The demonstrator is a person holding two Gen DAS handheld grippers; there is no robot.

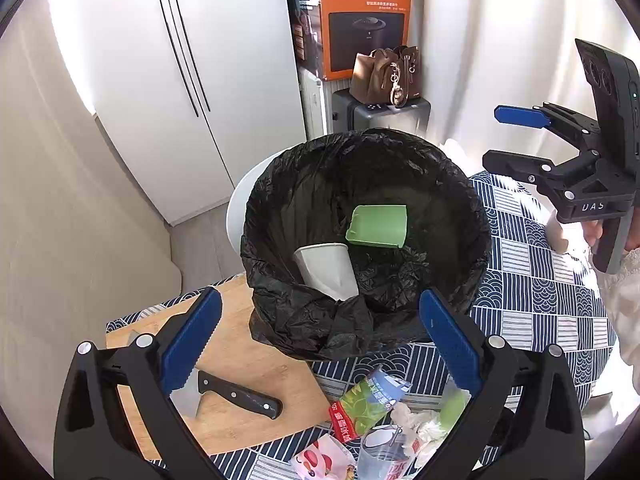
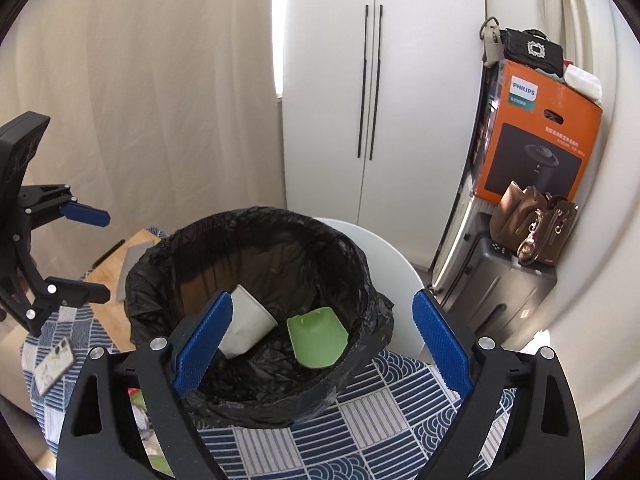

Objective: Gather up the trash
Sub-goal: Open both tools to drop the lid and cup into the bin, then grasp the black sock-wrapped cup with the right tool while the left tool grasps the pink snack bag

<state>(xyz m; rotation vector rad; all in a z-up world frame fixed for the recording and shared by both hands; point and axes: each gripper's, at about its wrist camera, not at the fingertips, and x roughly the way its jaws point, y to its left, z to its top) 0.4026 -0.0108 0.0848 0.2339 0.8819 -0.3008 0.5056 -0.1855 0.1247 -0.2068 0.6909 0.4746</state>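
bin (image 1: 360, 152) on counter (image 1: 540, 300) | two cups (image 1: 328, 268) lying inside bin | cutting board (image 1: 248, 360) left of bin, knife (image 1: 240, 394) on it | wrappers (image 1: 368, 404) before bin | chair (image 2: 384, 252) behind bin

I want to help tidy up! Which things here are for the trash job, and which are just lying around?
For the job:
- bin with black bag
- white cup and green cup, already in it
- wrappers, tissue, plastic cup on the table

Just lying around:
- knife
- cutting board
- phone
- brown bag
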